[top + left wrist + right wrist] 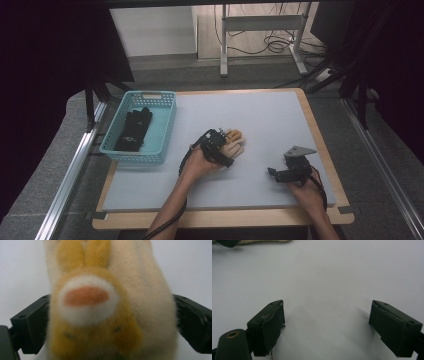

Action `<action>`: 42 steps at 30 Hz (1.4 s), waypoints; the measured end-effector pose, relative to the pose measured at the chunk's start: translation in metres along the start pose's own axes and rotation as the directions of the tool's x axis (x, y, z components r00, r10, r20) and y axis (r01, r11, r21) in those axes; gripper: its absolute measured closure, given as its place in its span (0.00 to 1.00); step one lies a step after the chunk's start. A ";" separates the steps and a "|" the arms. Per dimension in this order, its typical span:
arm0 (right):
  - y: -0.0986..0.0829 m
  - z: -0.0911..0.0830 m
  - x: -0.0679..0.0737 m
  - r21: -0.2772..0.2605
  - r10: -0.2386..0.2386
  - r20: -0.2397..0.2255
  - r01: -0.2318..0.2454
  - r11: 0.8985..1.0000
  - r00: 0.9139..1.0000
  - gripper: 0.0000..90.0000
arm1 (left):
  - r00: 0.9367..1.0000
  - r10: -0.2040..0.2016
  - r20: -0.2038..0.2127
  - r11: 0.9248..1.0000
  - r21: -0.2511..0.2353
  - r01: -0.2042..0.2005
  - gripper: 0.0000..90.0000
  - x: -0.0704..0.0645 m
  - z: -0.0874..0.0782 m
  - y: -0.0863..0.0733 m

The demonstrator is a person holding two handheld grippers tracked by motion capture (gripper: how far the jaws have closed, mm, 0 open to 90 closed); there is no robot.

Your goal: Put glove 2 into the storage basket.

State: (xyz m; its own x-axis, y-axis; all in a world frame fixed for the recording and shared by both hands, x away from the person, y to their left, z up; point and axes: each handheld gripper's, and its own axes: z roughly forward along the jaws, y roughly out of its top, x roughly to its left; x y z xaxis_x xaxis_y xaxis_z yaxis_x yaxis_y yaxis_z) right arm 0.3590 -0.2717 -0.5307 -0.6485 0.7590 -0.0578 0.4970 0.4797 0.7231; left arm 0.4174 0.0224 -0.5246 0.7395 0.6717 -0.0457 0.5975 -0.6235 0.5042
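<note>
**Plush glove between the left jaws**

The plush glove [110, 305], cream and orange, is seen lying mid-table on the grey mat [270, 120]. It is flanked by the jaws of the left gripper [220, 142]; whether it is clamped cannot be told. The right gripper [275, 172] is held wide apart over bare mat. A black glove [134, 131] is kept in the blue basket [162, 134].

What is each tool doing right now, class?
Left tool: jaws closed around the plush glove, holding it.
Right tool: open, empty, over the grey mat.
</note>
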 end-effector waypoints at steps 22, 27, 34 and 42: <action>0.000 0.000 0.000 0.001 0.000 -0.001 0.000 1.000 1.000 0.14 | 0.996 -0.090 0.005 0.995 -0.038 0.090 0.61 0.003 -0.025 -0.002; 0.000 0.000 0.000 0.000 0.000 0.000 0.000 1.000 1.000 0.14 | 0.993 -0.120 -0.009 0.990 -0.079 0.118 0.61 0.010 -0.045 -0.002; 0.000 0.000 0.000 0.000 0.000 0.000 0.000 1.000 1.000 0.14 | 0.987 -0.147 -0.069 0.985 -0.107 0.139 0.61 0.028 -0.079 0.001; 0.000 0.000 0.000 0.000 -0.001 0.001 0.001 1.000 1.000 0.14 | 0.965 -0.222 -0.140 0.968 -0.152 0.200 0.61 0.058 -0.122 -0.004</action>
State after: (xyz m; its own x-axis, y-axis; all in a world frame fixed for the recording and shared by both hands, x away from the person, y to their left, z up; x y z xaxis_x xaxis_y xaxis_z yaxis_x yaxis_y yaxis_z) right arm 0.3589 -0.2717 -0.5307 -0.6487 0.7588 -0.0590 0.4961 0.4804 0.7233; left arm 0.4201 0.1130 -0.4240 0.5376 0.8425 -0.0347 0.6794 -0.4084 0.6096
